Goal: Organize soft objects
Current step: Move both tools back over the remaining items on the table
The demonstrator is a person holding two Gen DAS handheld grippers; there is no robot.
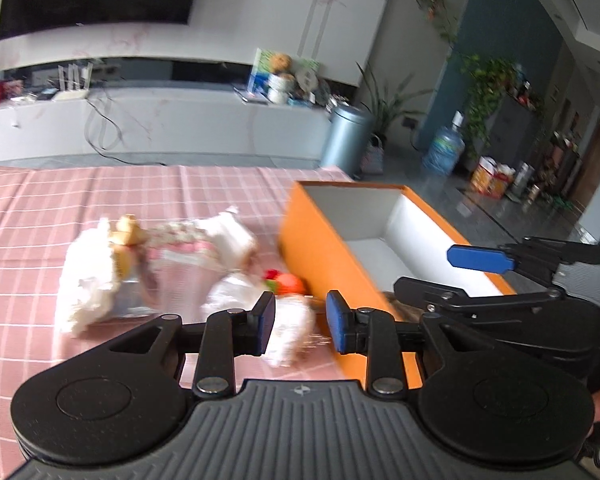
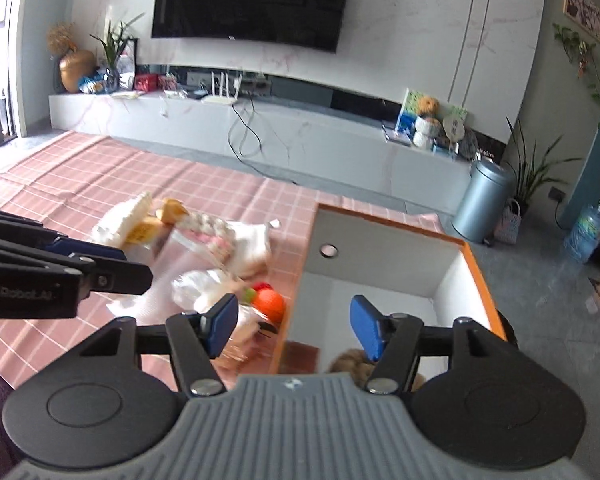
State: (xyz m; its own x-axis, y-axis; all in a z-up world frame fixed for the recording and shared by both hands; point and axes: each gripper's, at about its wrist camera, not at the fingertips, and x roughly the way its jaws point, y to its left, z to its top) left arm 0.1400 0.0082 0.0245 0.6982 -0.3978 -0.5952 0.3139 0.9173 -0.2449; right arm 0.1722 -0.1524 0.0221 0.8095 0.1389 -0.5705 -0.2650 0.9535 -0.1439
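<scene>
Left wrist view: left gripper (image 1: 301, 322), jaws apart, nothing clamped; blurred white plush piece (image 1: 290, 334) lying on the cloth between the blue pads (image 1: 336, 322). Pink checked tablecloth (image 1: 80, 208) carrying a heap of soft objects: white fluffy toy (image 1: 88, 276) at left, floral pink-and-white bundle (image 1: 188, 240) just beside it, clear plastic bag (image 1: 230, 290) nearer, orange ball (image 1: 290, 283) touching or nearly touching the box wall. Orange box (image 1: 320, 260) with white interior, open at the top, on the right part of the cloth. Right gripper (image 1: 480, 276) at far right above the box, jaws spread, holding nothing.

Right wrist view: right gripper (image 2: 294, 328), jaws wide apart, empty, poised above the near-left corner of the orange box (image 2: 482, 276). Brown furry toy (image 2: 354, 362) inside the box at its near end, partly hidden by the gripper body. Orange ball (image 2: 269, 305) just outside the box's left wall; plastic bag (image 2: 204, 290) and floral bundle (image 2: 224, 240) farther left on the tablecloth (image 2: 80, 176). Left gripper (image 2: 80, 264) at the left edge, side-on, gap between fingers not readable from here. Silver bin (image 2: 482, 204) on the floor beyond the table
</scene>
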